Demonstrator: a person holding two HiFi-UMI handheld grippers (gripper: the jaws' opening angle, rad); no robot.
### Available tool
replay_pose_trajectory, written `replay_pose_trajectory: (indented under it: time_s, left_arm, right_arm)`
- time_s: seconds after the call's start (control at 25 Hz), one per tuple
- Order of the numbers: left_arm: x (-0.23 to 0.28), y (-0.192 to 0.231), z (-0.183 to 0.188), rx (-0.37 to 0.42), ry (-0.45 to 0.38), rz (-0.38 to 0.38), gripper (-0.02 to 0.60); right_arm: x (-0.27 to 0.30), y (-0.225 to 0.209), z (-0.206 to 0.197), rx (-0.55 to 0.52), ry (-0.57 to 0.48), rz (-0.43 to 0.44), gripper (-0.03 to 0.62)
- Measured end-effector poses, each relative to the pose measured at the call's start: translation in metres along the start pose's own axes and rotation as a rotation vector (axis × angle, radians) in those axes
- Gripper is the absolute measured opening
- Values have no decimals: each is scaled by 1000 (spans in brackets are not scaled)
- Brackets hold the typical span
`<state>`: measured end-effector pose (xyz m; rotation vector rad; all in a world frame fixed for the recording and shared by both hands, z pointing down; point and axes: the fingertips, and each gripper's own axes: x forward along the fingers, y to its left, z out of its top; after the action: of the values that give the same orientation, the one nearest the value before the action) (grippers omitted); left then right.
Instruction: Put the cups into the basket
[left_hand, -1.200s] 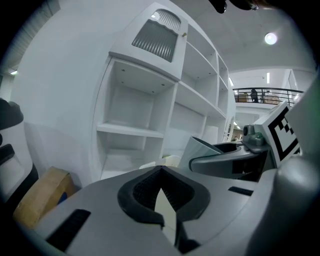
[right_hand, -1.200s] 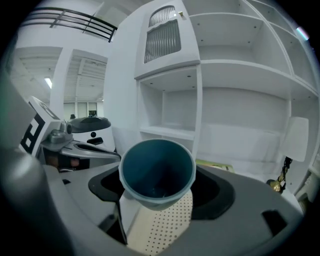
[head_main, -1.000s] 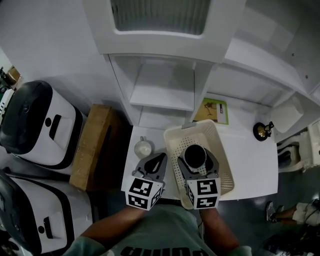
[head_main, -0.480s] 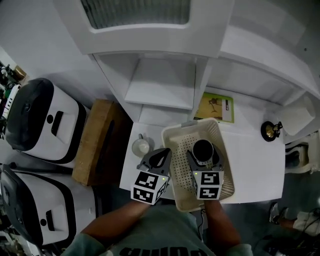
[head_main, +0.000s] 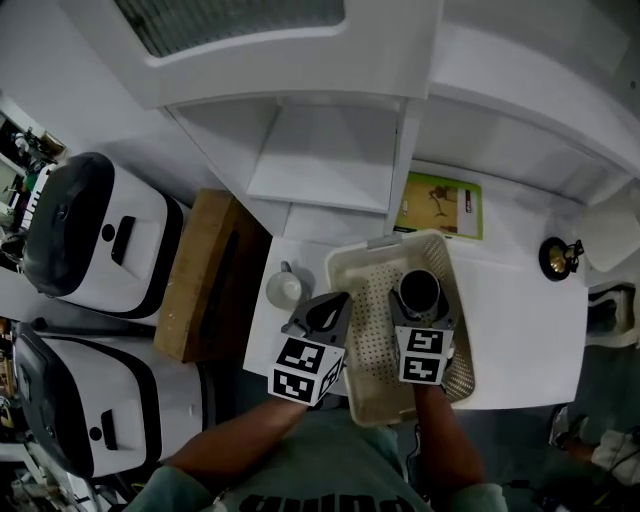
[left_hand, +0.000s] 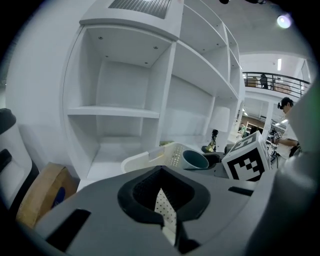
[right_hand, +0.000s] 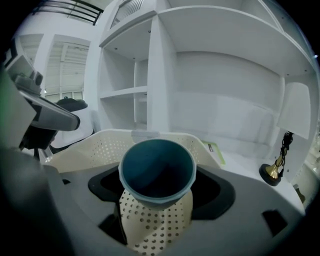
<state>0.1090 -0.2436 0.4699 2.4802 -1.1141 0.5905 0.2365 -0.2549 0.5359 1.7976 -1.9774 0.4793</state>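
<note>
Blue cup (right_hand: 156, 170) over the basket (head_main: 368, 345)
My right gripper (head_main: 420, 300) jaws clamp the cup; left gripper (head_main: 322, 312) jaws sit narrow and empty, just beside the basket.

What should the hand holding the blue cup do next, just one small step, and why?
Probably lower the right gripper a little and open it. It is shut on the blue cup, held upright inside the rim of the basket, over its perforated floor, so a short descent should set it down. A white cup stands outside, left of the basket.
</note>
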Motion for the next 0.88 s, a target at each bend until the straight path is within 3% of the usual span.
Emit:
replay_pose_trajectory:
  time_s: [0.44,0.88]
  left_arm:
    - [4,-3,-5,-17,15,16,6]
    - [1,-6,-4,-24,8,19,6]
  right_arm:
    - [19,-9,-25,-14,55,-23,391]
    - [22,-11,-27,44,58,-5,391]
